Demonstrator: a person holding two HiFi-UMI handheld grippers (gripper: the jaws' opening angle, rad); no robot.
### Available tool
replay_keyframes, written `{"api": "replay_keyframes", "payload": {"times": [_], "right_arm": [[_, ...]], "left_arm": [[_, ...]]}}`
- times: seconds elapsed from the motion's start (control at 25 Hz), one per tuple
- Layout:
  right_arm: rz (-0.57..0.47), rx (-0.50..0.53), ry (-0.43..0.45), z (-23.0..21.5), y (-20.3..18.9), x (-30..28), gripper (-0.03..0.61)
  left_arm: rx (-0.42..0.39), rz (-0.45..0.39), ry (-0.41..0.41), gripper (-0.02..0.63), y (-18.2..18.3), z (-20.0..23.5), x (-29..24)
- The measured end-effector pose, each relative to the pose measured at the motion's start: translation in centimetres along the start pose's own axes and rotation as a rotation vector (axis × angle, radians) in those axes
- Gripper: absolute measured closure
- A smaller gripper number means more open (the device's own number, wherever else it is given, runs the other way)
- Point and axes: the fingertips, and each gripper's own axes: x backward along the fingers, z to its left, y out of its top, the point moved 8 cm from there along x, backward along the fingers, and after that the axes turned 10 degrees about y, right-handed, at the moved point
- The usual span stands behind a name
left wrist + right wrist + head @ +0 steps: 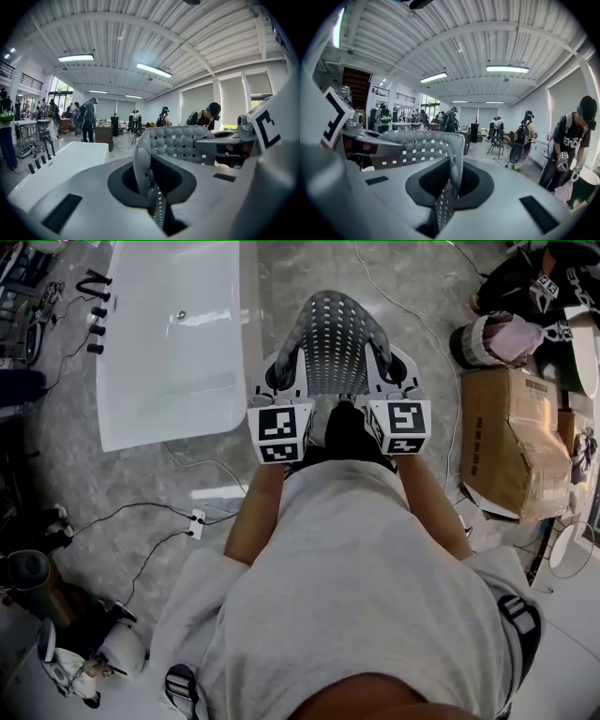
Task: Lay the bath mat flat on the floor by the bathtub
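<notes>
The grey perforated bath mat (336,343) hangs in the air in front of me, arched between both grippers. My left gripper (278,381) is shut on its left edge and my right gripper (397,379) on its right edge. The white bathtub (169,343) stands on the floor just left of the mat. In the left gripper view the mat (174,140) rises out of the shut left gripper (151,190), with the bathtub (61,161) at lower left. In the right gripper view the mat (419,143) curves away from the shut right gripper (449,187).
A cardboard box (511,437) and a dark bucket with pink cloth (497,338) stand at the right. Cables and a white power strip (197,521) lie on the grey floor below the tub. Black tap fittings (94,310) line the tub's left side. Several people (89,119) stand farther off.
</notes>
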Motion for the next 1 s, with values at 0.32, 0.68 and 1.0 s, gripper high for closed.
{"api": "replay_keyframes", "payload": {"times": [0.32, 0.68, 1.0], "right_arm": [[0.004, 0.010, 0.061, -3.0, 0.6, -4.5, 0.554], [0.031, -0.040, 0.102, -10.1, -0.9, -8.8, 0.554], [0.045, -0.083, 0.148, -15.7, -1.9, -11.5, 0.554]], "left_arm": [[0.005, 0.023, 0.067, 0.584, 0.6, 1.5, -4.6], [-0.005, 0.110, 0.101, 0.584, 1.1, 0.5, -12.5], [-0.055, 0.205, 0.109, 0.584, 1.5, -1.6, -18.4]]}}
